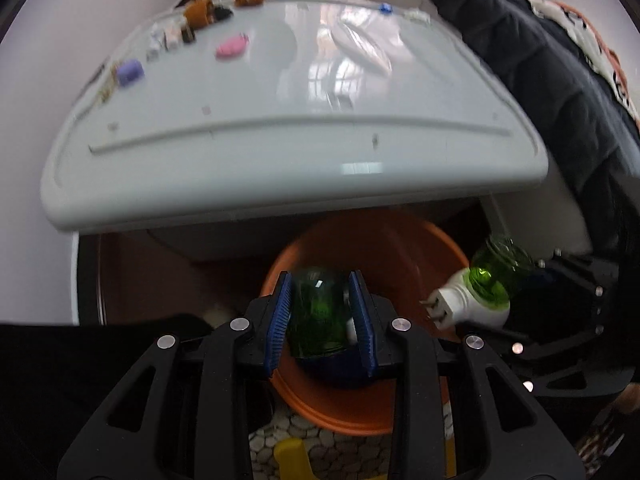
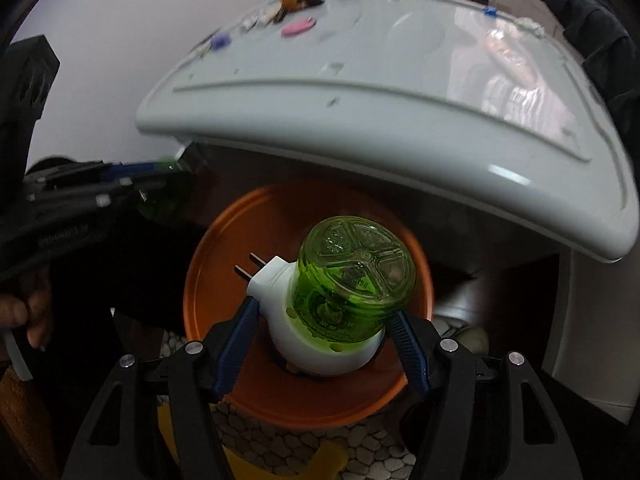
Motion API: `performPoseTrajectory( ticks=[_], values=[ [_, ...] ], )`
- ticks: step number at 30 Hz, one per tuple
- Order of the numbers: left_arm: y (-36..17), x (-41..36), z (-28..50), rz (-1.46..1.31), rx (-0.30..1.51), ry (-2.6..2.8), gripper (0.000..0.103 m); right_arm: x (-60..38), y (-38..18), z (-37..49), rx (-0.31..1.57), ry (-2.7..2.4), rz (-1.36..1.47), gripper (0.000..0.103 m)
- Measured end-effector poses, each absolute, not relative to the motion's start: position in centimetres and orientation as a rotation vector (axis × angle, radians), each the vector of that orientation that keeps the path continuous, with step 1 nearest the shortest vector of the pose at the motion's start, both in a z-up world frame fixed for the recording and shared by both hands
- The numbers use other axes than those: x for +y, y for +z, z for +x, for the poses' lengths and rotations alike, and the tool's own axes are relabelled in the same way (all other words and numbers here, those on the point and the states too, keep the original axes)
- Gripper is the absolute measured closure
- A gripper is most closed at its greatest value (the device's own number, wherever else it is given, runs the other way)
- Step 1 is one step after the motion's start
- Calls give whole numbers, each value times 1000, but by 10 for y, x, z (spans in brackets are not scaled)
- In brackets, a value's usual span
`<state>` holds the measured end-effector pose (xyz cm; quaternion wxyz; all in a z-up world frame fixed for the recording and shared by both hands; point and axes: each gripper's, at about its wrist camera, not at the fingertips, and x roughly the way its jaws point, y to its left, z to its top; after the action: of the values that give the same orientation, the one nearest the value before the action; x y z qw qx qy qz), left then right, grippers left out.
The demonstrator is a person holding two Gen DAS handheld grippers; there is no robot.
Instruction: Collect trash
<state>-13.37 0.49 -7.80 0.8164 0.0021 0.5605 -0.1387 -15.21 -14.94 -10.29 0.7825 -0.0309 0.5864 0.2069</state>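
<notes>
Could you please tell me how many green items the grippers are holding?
2: a green bottle in the left gripper, a plug-in diffuser in the right gripper, both above the orange basin.

Green bottle [image 1: 318, 312] and green-white plug-in vaporizer [image 2: 340, 296] held above orange basin [image 2: 208, 280].

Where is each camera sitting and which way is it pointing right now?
Left wrist: sits on the left tool, looking forward and down past its fingers, shut on a dark green bottle, to the orange basin and white tabletop; the right tool shows at right.
Right wrist: sits on the right tool, looking down at its green plug-in vaporizer over the orange basin; the left tool and a hand show at left.
Shared: basin, tabletop, both tools.
</notes>
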Motion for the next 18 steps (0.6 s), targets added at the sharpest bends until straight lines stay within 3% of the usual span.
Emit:
performPoseTrajectory(
  ticks=[1,3,5,7,9,18],
  values=[
    [-82,2,-135,9,1209,-304,74,-151,-102,-152,1256,437,-65,38],
    [-86,-2,-139,5,1228,-322,73,-155,-99,-149,1252,413,-75,19],
    [-87,-7,-142,28,1226,-328,65,-164,-91,-149,1215,381,-59,18],
    [-81,-11,-141,49,1200,-324,45,-174,-83,-145,1190,361,-37,17],
    [-71,-12,-137,68,1160,-305,31,-186,-72,-138,1155,336,7,14],
    [-9,-29,-81,97,933,-233,21,-229,27,-65,888,280,203,6]
  ],
)
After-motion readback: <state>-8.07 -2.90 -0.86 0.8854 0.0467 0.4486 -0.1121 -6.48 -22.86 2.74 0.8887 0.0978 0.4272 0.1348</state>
